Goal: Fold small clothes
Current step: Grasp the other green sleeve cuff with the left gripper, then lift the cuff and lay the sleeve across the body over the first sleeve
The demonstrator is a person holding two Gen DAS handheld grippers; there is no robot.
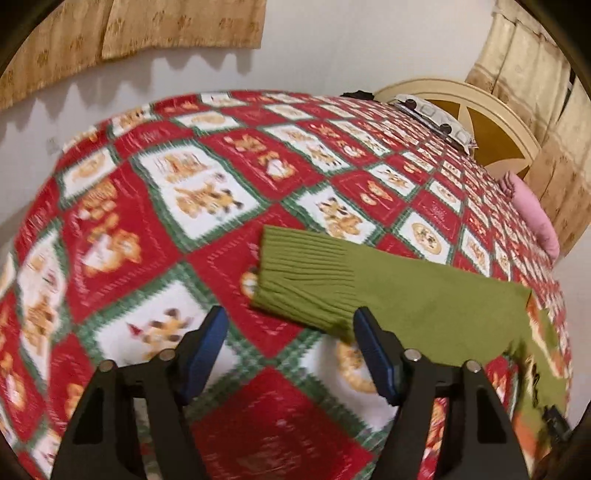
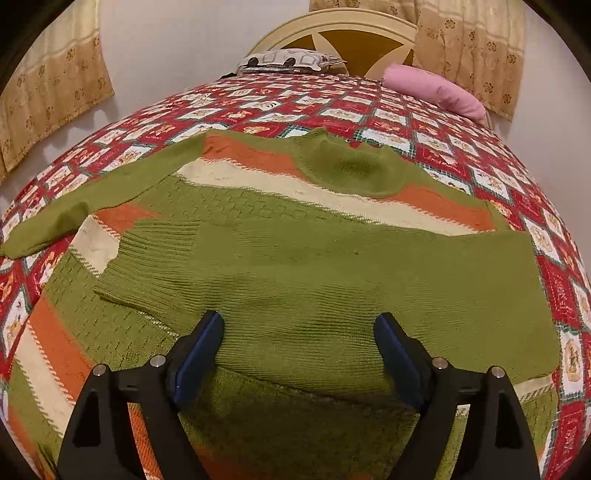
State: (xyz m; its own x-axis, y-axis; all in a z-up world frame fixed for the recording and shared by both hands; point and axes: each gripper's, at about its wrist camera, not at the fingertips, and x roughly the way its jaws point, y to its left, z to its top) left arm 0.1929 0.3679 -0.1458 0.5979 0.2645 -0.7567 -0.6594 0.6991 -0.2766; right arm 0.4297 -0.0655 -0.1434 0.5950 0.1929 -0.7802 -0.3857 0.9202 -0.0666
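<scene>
A small green sweater (image 2: 258,206) with orange and cream stripes lies flat on the bed. One sleeve (image 2: 332,280) is folded across its body; the other sleeve (image 2: 74,206) stretches out to the left. My right gripper (image 2: 299,332) is open and empty, just above the folded sleeve. In the left wrist view the outstretched sleeve (image 1: 406,291) with its ribbed cuff (image 1: 306,277) lies on the quilt. My left gripper (image 1: 291,328) is open and empty, with its right finger (image 1: 373,347) at the cuff's near edge.
A red, white and green patchwork quilt (image 1: 147,229) covers the bed. A pink pillow (image 2: 436,92) and a patterned pillow (image 2: 288,61) lie by the cream headboard (image 2: 332,22). Beige curtains (image 2: 48,96) hang on the walls.
</scene>
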